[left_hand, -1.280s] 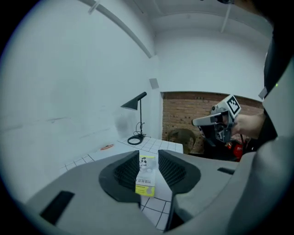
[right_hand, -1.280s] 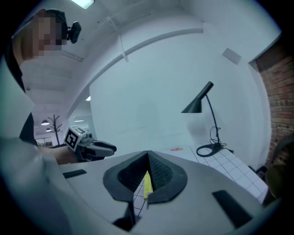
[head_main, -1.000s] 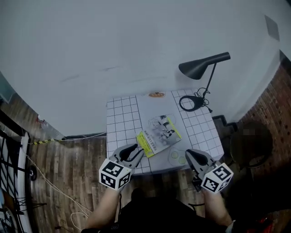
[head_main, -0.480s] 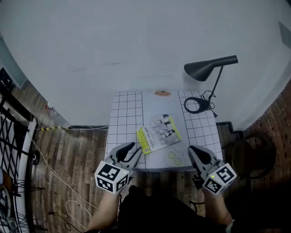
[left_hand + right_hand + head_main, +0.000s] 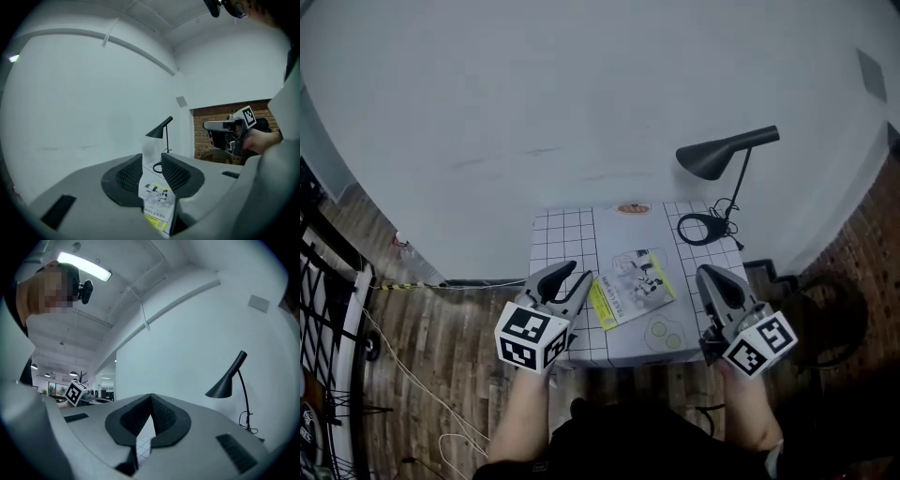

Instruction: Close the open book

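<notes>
**deskwatcher:** So where's the book [image 5: 630, 289] in this one?

**gridfan:** It's lying flat on the pale grey mat [image 5: 619, 242] in the middle of the checkered table [image 5: 551, 246], towards the near edge and turned at a slant. There's a yellow strip on its left side and a white illustrated part on the right. Honestly can't tell from up there whether it's open or shut.

**deskwatcher:** And the grippers?

**gridfan:** The left gripper [image 5: 575, 274] is held up by the table's near left corner with its jaws apart and nothing clamped. In the left gripper view the book just shows through the gap, further off and lower. The right gripper [image 5: 708, 274] is over the near right edge, with its jaw tips pressed together on nothing. Both are clear of the book.

**deskwatcher:** Anything else on there?

**gridfan:** A black desk lamp [image 5: 727, 152] at the far right corner, with a coiled cable [image 5: 701, 228] by its base. Two green circles [image 5: 666, 332] sit on the mat just in front of the book.
</notes>
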